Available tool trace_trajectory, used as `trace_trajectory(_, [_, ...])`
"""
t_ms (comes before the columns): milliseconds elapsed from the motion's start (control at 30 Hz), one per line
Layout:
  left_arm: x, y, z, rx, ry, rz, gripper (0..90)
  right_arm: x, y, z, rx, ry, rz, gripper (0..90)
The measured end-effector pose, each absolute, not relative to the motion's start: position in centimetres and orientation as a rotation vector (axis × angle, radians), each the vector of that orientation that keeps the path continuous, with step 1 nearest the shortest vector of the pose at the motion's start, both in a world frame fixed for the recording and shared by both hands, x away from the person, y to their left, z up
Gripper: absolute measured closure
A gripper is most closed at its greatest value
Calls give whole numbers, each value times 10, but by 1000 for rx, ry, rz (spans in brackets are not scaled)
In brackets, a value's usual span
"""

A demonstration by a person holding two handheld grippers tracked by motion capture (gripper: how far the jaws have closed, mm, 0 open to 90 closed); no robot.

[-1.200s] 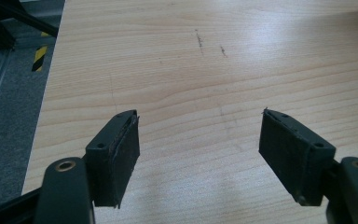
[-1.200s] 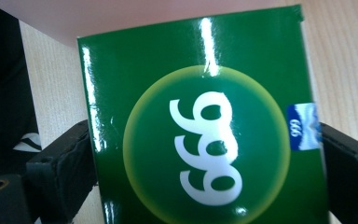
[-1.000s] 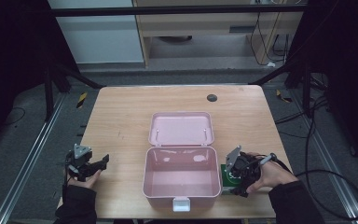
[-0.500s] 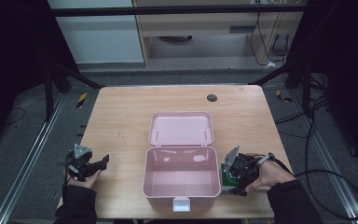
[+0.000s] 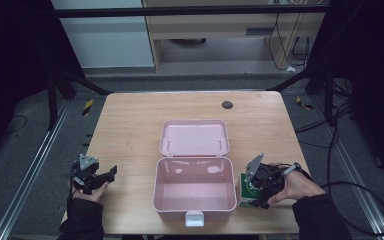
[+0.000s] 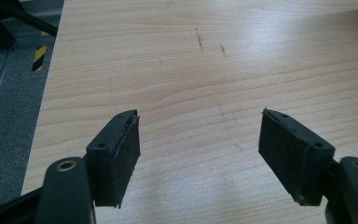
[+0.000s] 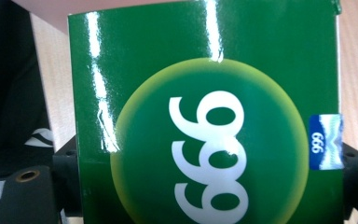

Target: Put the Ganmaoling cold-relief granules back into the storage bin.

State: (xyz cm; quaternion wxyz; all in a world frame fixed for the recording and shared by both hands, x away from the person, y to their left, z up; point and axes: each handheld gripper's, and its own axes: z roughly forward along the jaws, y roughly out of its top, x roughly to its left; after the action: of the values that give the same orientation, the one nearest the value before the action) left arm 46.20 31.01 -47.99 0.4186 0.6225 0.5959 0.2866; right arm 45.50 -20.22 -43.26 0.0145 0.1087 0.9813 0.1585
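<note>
The green box (image 5: 247, 189), glossy card printed with white numerals in a yellow-rimmed circle, stands on the table (image 5: 130, 125) just beside the right wall of the pink case (image 5: 194, 192); the right gripper (image 5: 257, 192) has just been closing its jaws, and they now press the box's two sides; the grasp looks made, the lift into the case is left; the case is smooth plastic, round-cornered, lid laid open behind; well left of it, the left gripper (image 5: 111, 171) holds its jaws wide over bare wood.
</note>
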Motion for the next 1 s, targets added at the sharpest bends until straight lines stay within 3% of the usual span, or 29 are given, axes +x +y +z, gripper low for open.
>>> trace_trajectory(433, [462, 310, -480, 1569, 1494, 718, 285, 447, -225, -383, 382, 2968, 579, 157])
trace_trajectory(1000, [462, 310, -480, 1578, 1495, 714, 285, 440, -222, -322, 379, 2919, 594, 157])
